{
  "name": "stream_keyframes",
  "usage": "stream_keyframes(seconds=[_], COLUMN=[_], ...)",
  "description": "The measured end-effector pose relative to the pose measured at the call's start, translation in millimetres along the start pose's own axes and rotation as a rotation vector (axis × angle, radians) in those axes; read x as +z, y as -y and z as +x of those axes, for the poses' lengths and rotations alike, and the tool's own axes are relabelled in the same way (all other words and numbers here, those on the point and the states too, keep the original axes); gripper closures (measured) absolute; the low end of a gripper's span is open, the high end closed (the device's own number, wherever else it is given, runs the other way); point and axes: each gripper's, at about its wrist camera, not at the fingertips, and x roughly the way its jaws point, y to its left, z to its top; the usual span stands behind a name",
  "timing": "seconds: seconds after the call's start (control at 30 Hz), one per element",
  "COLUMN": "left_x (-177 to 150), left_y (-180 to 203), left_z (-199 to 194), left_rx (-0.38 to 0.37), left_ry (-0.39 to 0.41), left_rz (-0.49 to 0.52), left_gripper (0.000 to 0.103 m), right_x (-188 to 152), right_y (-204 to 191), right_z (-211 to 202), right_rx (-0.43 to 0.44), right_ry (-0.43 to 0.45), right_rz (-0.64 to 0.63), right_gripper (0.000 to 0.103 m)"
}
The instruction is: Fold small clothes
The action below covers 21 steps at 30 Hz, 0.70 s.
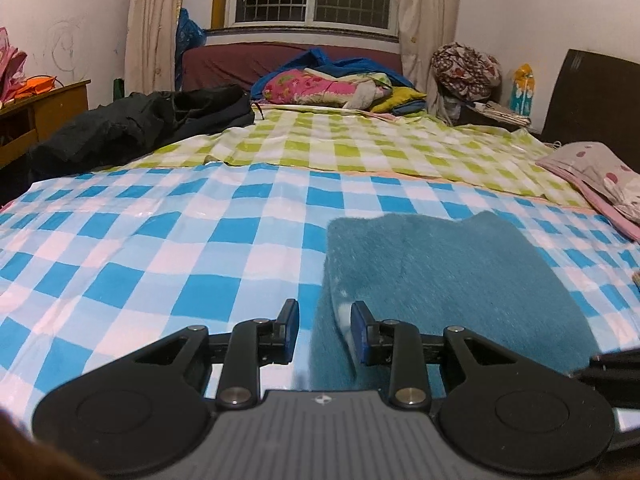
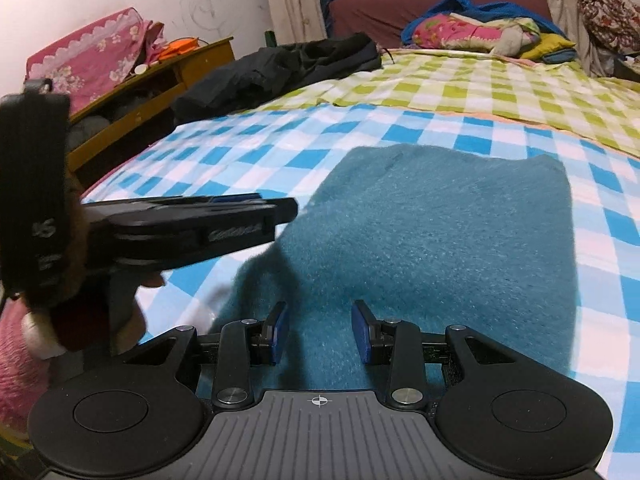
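A teal fleecy garment (image 1: 440, 272) (image 2: 440, 232) lies folded flat on the blue-and-white checked sheet (image 1: 160, 248) (image 2: 248, 148). My left gripper (image 1: 325, 322) hovers over the garment's near left edge with its blue pads apart and nothing pinched between them. The right wrist view shows the left gripper (image 2: 286, 210) side-on, just above that left edge, held by a hand (image 2: 134, 320). My right gripper (image 2: 320, 330) stands open over the garment's near edge, with fleece below the gap and no cloth in its pads.
Beyond lies a green checked sheet (image 1: 360, 148) with a black jacket (image 1: 136, 120) at the left. Bedding (image 1: 332, 88) is piled at the back. A pink spotted pillow (image 1: 600, 176) sits at the right edge. A wooden desk (image 2: 152, 92) stands left of the bed.
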Motion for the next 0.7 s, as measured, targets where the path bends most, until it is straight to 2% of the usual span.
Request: stream_keyframes(seconds=[0.47, 0.7], left_x=[-8.5, -16.7], left_y=[5.5, 18.0], left_z=[-20.1, -12.8], left_rx=[-0.015, 0.013], left_ry=[0.027, 0.008], left_rz=[-0.007, 0.068], left_gripper=[0.067, 0.066], right_x=[-2.1, -4.4], right_y=[-0.3, -0.2], right_z=[-14.6, -14.3], right_rx=[-0.055, -0.067], right_ry=[0.017, 0.012], right_rz=[-0.024, -0.028], right_gripper=[0.069, 0.069])
